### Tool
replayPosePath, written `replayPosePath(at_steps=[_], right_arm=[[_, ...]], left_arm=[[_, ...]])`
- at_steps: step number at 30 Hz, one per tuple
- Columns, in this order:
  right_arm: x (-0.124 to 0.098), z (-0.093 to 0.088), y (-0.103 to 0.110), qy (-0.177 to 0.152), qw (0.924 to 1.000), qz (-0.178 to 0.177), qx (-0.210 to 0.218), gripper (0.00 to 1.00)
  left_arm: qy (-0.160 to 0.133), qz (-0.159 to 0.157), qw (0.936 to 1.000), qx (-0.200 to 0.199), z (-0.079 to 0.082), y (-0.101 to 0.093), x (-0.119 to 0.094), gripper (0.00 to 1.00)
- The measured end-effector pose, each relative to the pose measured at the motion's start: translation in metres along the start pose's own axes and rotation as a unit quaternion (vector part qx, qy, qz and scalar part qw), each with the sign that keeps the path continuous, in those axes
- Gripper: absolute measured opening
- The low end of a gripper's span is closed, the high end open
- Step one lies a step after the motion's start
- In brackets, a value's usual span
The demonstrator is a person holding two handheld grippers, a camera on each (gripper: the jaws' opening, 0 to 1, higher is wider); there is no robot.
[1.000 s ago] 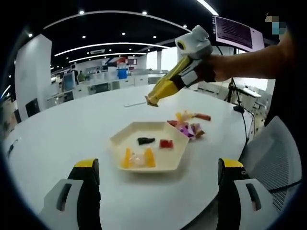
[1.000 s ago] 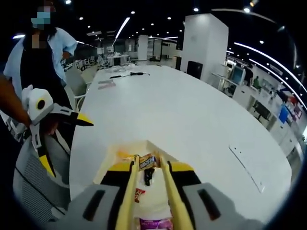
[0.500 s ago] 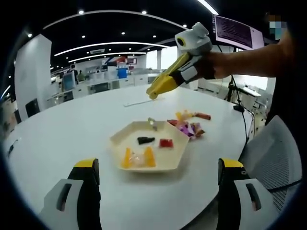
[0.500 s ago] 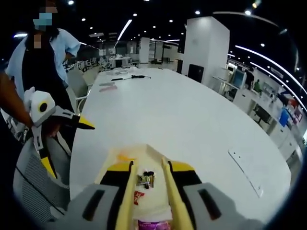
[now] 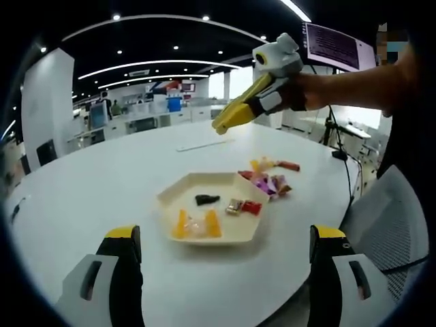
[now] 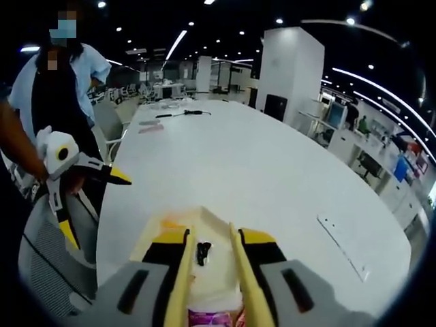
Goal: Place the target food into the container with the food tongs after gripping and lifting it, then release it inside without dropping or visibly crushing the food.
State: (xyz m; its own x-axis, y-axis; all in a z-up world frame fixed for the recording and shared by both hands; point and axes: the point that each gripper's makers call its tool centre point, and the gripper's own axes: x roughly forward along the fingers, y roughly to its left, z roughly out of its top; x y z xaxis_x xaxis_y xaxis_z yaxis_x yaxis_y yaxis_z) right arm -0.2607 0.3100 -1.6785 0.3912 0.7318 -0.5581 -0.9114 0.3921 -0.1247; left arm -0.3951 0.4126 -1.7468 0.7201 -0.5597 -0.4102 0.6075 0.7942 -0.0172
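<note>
A cream hexagonal tray (image 5: 204, 236) lies on the white table. It holds a black candy (image 5: 206, 199), a wrapped candy (image 5: 235, 206) touching a red one (image 5: 253, 207), and orange pieces (image 5: 195, 225). Loose wrapped candies (image 5: 269, 178) are piled just beyond its right side. My right gripper (image 5: 267, 102) hovers above the table past the tray, shut on yellow tongs (image 5: 235, 116) that hold nothing. In the right gripper view the tong blades (image 6: 180, 272) stand apart over the tray (image 6: 160, 231) and black candy (image 6: 202, 251). My left gripper (image 5: 225, 235) is open near the tray, also seen as the left gripper (image 6: 99, 208).
A cable (image 5: 201, 146) lies on the far part of the table. A mesh chair (image 5: 392, 218) stands at the table's edge by the person's arm. A person (image 6: 61, 82) stands behind the left gripper. A flat strip (image 6: 340, 238) lies on the table.
The wrapped candy that the tongs held a second ago has dropped into the tray and now rests against the red candy, which shifted right. The tongs rose slightly.
</note>
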Motion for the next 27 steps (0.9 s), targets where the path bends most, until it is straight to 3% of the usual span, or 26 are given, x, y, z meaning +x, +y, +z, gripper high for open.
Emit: replayPosePath(at_steps=[13, 27], right_arm=[[-0.031, -0.016, -0.029, -0.004, 0.9997, -0.024, 0.009, 0.28], [-0.066, -0.047, -0.053, 0.008, 0.9989, -0.043, 0.017, 0.29]], left_arm=[[-0.001, 0.0, 1.0, -0.002, 0.001, 0.0, 0.0, 1.0], [0.005, 0.001, 1.0, 0.0, -0.002, -0.001, 0.001, 1.0]])
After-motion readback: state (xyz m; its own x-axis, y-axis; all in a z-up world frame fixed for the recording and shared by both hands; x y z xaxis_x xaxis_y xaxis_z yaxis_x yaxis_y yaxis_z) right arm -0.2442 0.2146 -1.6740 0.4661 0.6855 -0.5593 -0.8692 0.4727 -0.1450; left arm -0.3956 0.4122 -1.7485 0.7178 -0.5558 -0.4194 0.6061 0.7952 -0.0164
